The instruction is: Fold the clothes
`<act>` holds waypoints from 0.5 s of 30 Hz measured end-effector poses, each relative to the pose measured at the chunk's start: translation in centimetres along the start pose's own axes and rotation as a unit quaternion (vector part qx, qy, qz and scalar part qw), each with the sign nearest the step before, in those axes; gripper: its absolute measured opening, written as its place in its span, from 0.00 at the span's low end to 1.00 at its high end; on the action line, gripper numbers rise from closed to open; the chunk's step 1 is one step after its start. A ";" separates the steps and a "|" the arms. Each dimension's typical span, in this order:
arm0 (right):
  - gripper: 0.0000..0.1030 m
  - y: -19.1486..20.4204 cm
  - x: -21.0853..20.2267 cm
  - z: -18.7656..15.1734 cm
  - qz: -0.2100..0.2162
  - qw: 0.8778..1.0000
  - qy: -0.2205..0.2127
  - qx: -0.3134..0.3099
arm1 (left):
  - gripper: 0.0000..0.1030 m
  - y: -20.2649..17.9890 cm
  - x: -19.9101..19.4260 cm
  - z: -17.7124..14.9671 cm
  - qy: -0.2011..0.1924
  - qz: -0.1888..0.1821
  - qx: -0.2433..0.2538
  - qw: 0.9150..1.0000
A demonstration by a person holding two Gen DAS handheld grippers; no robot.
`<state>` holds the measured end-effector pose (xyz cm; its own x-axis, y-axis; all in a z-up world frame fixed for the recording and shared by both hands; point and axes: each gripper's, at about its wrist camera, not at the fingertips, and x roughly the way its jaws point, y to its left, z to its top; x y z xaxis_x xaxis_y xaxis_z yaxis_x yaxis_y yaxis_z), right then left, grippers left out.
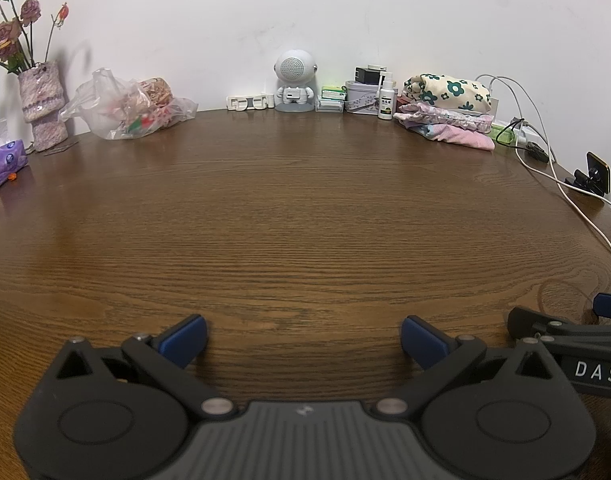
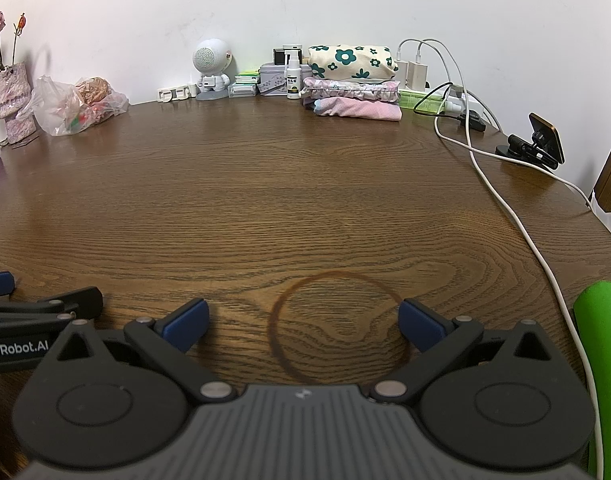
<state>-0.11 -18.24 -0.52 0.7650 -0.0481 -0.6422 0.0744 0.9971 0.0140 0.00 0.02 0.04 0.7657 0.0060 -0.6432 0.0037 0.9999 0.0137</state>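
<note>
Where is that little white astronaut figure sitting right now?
The white astronaut-shaped figure stands at the far edge of the brown wooden table against the wall, centre in the left wrist view, between a white plastic clip strip and small green boxes.

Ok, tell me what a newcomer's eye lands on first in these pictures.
Probably the stack of clothes against the wall at the far right of the wooden table, the flowered piece on top. Next, the white robot-shaped speaker at the back centre, and the dark ring stain just ahead of the open right gripper.
</note>
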 end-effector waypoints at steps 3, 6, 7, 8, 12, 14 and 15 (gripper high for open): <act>1.00 0.0 0.0 0.0 -0.001 1.000 0.000 -0.001 | 1.00 0.1 -0.1 0.1 0.000 0.000 0.000 1.000; 1.00 0.0 0.0 0.0 -0.001 1.000 0.000 -0.001 | 1.00 0.1 -0.1 0.2 0.000 0.000 0.000 1.000; 1.00 0.0 0.0 0.0 -0.002 1.000 0.000 -0.002 | 1.00 0.1 -0.1 0.2 0.000 0.000 0.000 1.000; 1.00 0.0 0.0 0.0 -0.002 1.000 0.000 -0.002 | 1.00 0.2 -0.2 0.2 0.000 0.000 0.000 1.000; 1.00 0.0 0.0 -0.1 -0.001 1.000 0.000 -0.001 | 1.00 0.1 -0.1 0.1 0.000 0.000 0.000 1.000; 1.00 -0.1 0.0 -0.1 -0.001 1.000 0.000 -0.001 | 1.00 0.0 -0.1 0.1 0.000 0.000 0.000 1.000; 1.00 -0.1 0.1 0.0 -0.002 1.000 0.001 0.000 | 1.00 0.0 -0.1 0.1 0.000 0.000 0.000 1.000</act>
<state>-0.09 -18.33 -0.60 0.7638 -0.0523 -0.6433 0.0776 0.9969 0.0111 0.00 0.03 0.12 0.7656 0.0067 -0.6433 0.0034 0.9999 0.0144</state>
